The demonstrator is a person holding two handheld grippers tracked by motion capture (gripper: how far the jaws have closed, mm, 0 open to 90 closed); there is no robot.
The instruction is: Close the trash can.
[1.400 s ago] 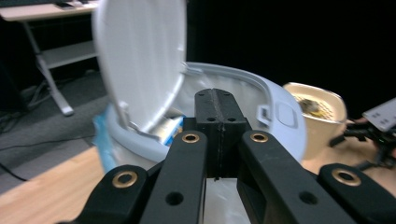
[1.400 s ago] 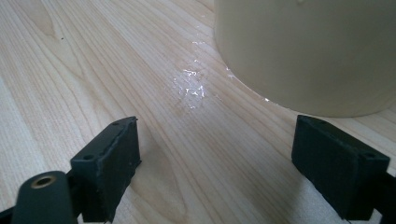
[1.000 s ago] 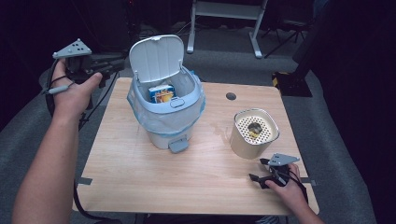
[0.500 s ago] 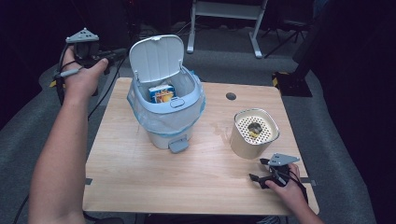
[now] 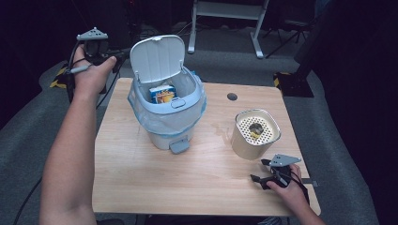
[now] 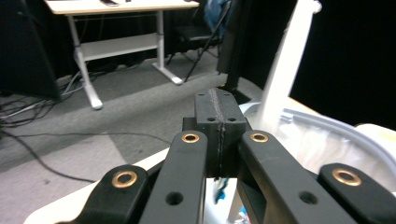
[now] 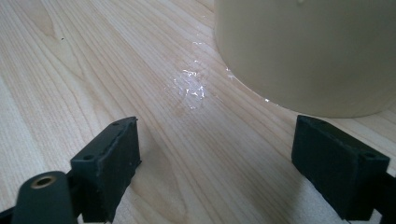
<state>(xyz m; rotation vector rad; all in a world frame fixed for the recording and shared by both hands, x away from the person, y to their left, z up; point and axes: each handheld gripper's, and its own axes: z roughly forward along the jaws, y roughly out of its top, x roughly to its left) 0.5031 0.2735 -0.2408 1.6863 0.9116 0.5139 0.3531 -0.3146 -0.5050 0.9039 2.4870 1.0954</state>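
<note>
Table (image 5: 141, 187): pale wood; carries the bin at left-centre and the canister at right, well apart.
Pedal bin (image 5: 169, 126): white-and-blue, blue liner over the rim, standing upright. Lid (image 5: 157, 58) raised and leaning back; a coloured box (image 5: 162, 93) lies inside.
Step in hand (judgement): box looks deposited, so closing the lid seems next; left hand is up behind it.
Left gripper (image 5: 123, 51): held off the table's far-left corner, just beside the raised lid, not touching as far as I can tell. Jaws clenched together on nothing, seam visible in the left gripper view (image 6: 219, 135).
Next move (judgement): bring the closed tips onto the lid's upper edge and push it forward and down; keep the push light so the bin does not slide or tip.
Canister (image 5: 256, 133): cream, perforated top, upright, out of the lid's path.
Right gripper (image 5: 260, 171): resting near the table's front-right edge, jaws spread wide and empty, canister wall just ahead (image 7: 303, 51).
Wet smear (image 7: 190, 86): shiny patch on the wood beside the canister base; no obstacle.
Grommet hole (image 5: 232, 96): far side, irrelevant.
</note>
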